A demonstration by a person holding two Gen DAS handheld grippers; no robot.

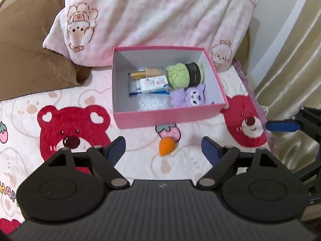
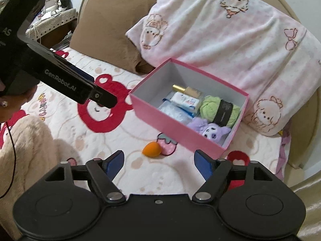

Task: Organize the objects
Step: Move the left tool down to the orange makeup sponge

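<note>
A pink box point(image 1: 140, 118) point(image 2: 160, 120) sits on the bed and holds a gold-capped bottle point(image 1: 148, 72), a white packet point(image 1: 154, 84), a green yarn ball point(image 1: 178, 76), a purple plush point(image 1: 190, 97) and a clear plastic bag point(image 1: 152, 101). An orange egg-shaped sponge point(image 1: 166, 146) point(image 2: 151, 149) lies on the blanket just in front of the box. My left gripper point(image 1: 162, 143) hovers over the sponge, open and empty. My right gripper point(image 2: 158, 154) is open and empty too, above the blanket near the sponge. One blue finger point(image 1: 280, 125) of the right gripper shows at the right edge.
The bear-print blanket point(image 1: 70, 132) covers the bed. A pink-and-white pillow point(image 1: 150, 16) and a brown pillow point(image 1: 30, 50) lie behind the box. A person's fluffy cream sleeve point(image 2: 30, 144) is at the left. A gold curtain point(image 1: 297, 80) hangs past the bed's right edge.
</note>
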